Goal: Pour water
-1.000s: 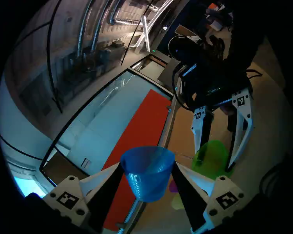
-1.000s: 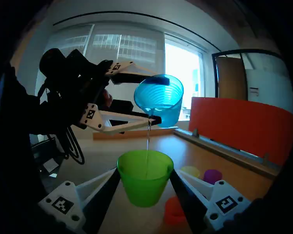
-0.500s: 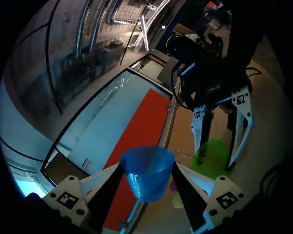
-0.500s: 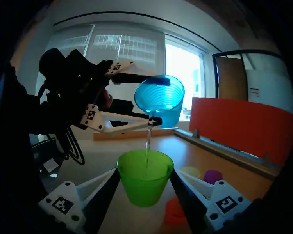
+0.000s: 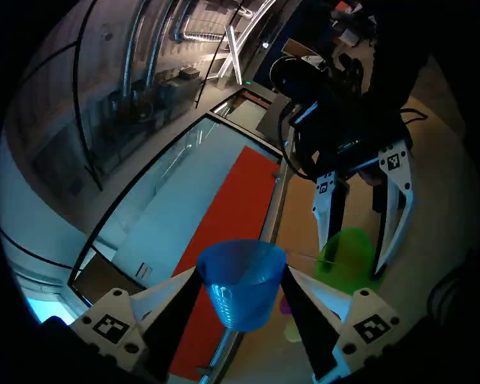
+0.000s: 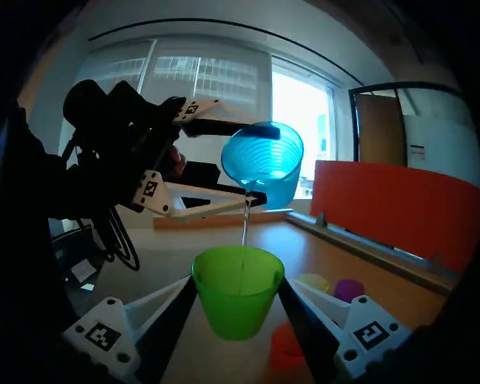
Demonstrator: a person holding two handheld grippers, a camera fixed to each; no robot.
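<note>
Plastic, translucent and tapered, forms both cups: the blue cup (image 6: 264, 163) has ribbed rings inside its round mouth, and the green cup (image 6: 238, 291) has smooth walls. The left tongs (image 5: 241, 272) are closed on the blue cup, one finger pressed to each side, and hold it tipped over in the air above the green one. A thin stream of water (image 6: 244, 224) falls from its lower lip into the green cup's open mouth. The right tongs (image 6: 238, 281) clamp the green cup upright, both fingers against its walls; I cannot tell whether its base touches the wooden table (image 6: 169, 256).

An orange cup (image 6: 285, 345) sits just beside the green cup's base in the right gripper view. A yellow cup (image 6: 312, 280) and a purple cup (image 6: 349, 288) stand near the right finger. A flat red panel (image 6: 400, 205) runs along the table's edge on a rail. Bare table lies open on the other side of the green cup, below the left tongs.
</note>
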